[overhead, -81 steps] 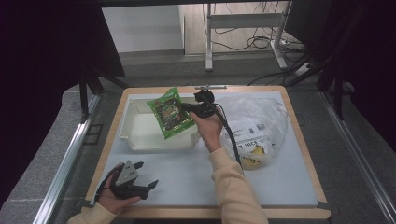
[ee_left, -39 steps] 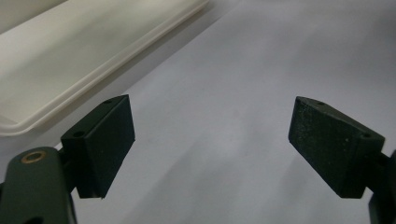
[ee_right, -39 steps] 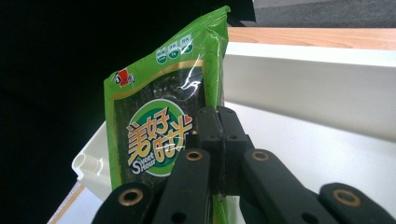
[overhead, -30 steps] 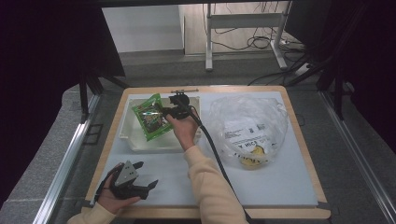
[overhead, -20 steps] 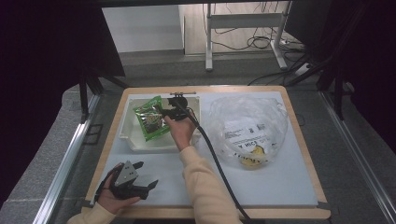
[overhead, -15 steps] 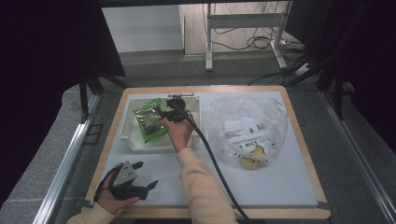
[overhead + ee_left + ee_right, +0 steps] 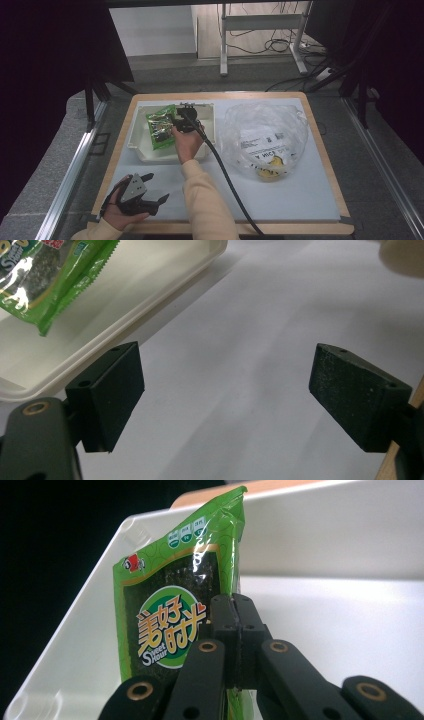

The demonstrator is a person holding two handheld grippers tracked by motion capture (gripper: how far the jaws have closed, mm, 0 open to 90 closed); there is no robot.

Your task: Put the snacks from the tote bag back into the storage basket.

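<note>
A green snack packet (image 7: 161, 127) hangs inside the white plastic tub (image 7: 142, 151) at the table's back left. My right gripper (image 7: 175, 125) is shut on the packet's edge. In the right gripper view the jaws are pressed together on the green packet (image 7: 170, 620), which stands upright over the tub's floor (image 7: 340, 620). My left gripper (image 7: 155, 190) rests near the table's front left with its jaws wide apart. In the left gripper view, bare white table lies between the pads (image 7: 112, 395), and the tub's rim (image 7: 150, 297) and the packet (image 7: 45, 280) are at the upper left.
A crumpled clear plastic bag (image 7: 267, 140) with a printed label and something yellow inside lies on the right half of the white mat. The right gripper's black cable (image 7: 225, 175) trails across the mat to the front edge. The wooden table rim (image 7: 325, 150) borders the mat.
My right gripper has carried the packet leftward from over the tub's right side and sunk a little into the tub. The left gripper has stayed put.
</note>
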